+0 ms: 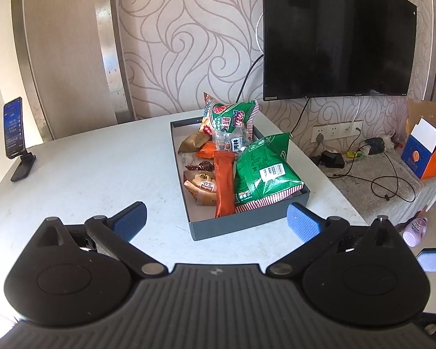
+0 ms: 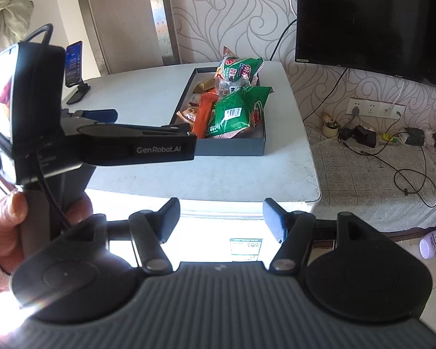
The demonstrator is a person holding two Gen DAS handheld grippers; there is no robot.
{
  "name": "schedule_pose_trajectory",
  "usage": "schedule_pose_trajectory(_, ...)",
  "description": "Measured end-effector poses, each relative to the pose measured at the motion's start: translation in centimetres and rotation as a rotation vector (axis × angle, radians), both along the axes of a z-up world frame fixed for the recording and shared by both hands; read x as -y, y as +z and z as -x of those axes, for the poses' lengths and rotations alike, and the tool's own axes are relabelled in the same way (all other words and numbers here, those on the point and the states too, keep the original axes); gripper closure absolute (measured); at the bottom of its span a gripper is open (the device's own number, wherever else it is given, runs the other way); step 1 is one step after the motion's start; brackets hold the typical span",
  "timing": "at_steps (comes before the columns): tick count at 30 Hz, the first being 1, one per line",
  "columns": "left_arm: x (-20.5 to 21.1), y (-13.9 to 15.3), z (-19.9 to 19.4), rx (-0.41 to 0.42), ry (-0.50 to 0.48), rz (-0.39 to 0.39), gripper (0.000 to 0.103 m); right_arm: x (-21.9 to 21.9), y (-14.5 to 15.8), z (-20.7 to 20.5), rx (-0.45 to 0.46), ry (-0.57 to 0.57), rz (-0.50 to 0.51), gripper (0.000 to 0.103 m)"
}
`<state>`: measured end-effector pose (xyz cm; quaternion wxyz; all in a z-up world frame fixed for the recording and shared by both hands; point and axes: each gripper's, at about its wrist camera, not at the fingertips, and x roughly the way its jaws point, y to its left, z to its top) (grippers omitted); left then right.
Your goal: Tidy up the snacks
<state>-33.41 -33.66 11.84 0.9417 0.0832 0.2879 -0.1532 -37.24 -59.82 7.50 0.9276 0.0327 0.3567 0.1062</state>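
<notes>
A dark grey open box (image 1: 247, 222) (image 2: 232, 147) sits on the white table (image 1: 87, 180) (image 2: 218, 174), full of snacks: a big green bag (image 1: 261, 171) (image 2: 235, 113), a second green bag (image 1: 232, 116) (image 2: 241, 68) at the far end, an orange stick pack (image 1: 224, 183) (image 2: 203, 113) and brown wrapped snacks (image 1: 202, 187). My left gripper (image 1: 216, 221) is open and empty, just short of the box's near end. My right gripper (image 2: 221, 221) is open and empty, back beyond the table's front edge. The left gripper body (image 2: 130, 142) shows at left in the right wrist view.
A phone on a stand (image 1: 14, 133) (image 2: 74, 69) stands at the table's far left. A black TV (image 1: 334, 35) hangs on the wall. To the right, a low shelf holds cables and chargers (image 1: 363, 165), an orange-blue box (image 1: 427, 151) and a purple bottle (image 1: 415, 231).
</notes>
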Motion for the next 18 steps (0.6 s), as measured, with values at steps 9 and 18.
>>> schedule_pose_trajectory(9,-0.70,0.12,-0.51,-0.012,0.005,0.022,0.000,-0.33,0.03,0.18,-0.011,0.016,-0.004,0.038)
schedule_pose_trajectory(18,-0.43,-0.68,-0.65,-0.023,-0.022,0.004,0.000,-0.50,-0.16,0.17,-0.017,0.017,-0.003,0.038)
